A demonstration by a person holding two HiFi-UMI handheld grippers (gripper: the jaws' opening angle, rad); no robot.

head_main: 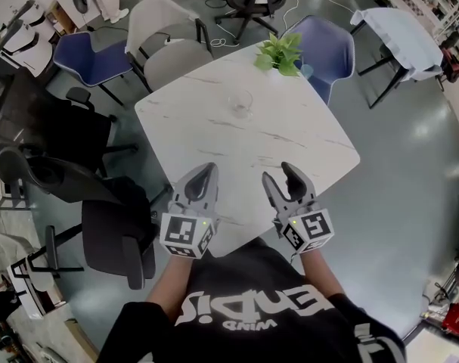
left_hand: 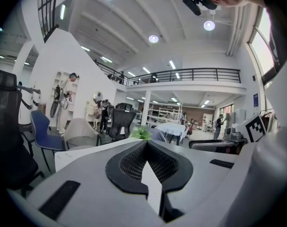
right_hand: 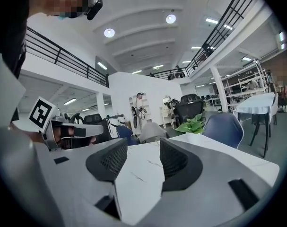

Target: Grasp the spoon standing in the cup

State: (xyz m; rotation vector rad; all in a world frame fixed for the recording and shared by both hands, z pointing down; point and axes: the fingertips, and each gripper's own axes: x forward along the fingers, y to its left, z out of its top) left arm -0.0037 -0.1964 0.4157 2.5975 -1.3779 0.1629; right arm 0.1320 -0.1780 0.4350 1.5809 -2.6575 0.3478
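A clear glass cup [head_main: 240,103] stands on the white marble table [head_main: 214,134], a little beyond its middle. I cannot make out a spoon in it at this distance. Both grippers hover over the table's near edge, well short of the cup. My left gripper [head_main: 206,176] has its jaws together with nothing in them; in the left gripper view the left gripper [left_hand: 146,144] shows its tips meeting. My right gripper [head_main: 280,177] is open and empty; in the right gripper view the right gripper [right_hand: 144,150] has bare tabletop showing between its pads.
A small green plant [head_main: 280,53] sits at the table's far corner. Chairs ring the table: a blue chair [head_main: 89,59] and grey ones [head_main: 169,48] at the back left, another blue one [head_main: 329,45] at the back right, black office chairs [head_main: 70,138] to the left. A cloth-covered table [head_main: 399,32] stands far right.
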